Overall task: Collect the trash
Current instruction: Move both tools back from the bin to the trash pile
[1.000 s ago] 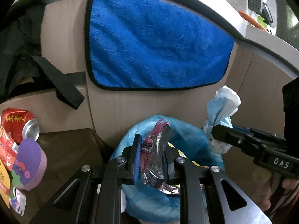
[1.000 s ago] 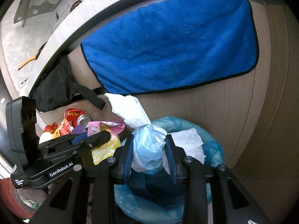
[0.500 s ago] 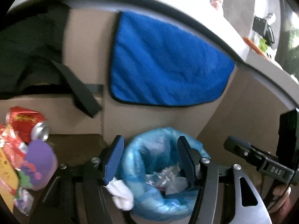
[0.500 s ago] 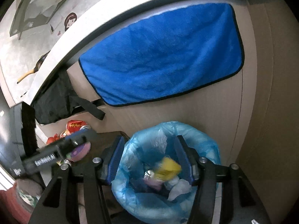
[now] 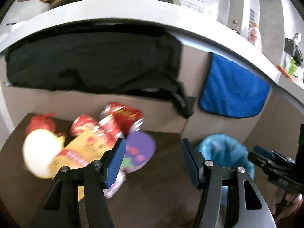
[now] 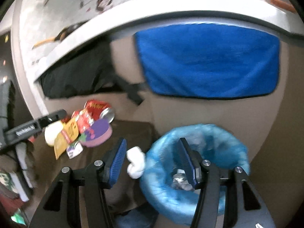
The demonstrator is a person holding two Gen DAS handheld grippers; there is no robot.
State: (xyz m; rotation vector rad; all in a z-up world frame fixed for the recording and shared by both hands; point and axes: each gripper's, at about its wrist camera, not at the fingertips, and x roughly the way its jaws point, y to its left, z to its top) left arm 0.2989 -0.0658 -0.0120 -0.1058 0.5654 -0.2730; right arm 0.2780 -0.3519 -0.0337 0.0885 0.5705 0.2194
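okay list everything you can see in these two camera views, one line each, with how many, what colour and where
bin liner: one, light blue, on the floor right of the low table, crumpled trash inside
white wad: one, at the table edge beside the bin
drink can: one, red, lying at the back of the table
purple lid: one, in front of the can
snack wrappers: several, red and yellow, piled left of the lid
low table: one, dark brown
towel: one, blue, hanging on the cabinet
black cloth: one, under the counter
left gripper: open, empty
right gripper: open, empty
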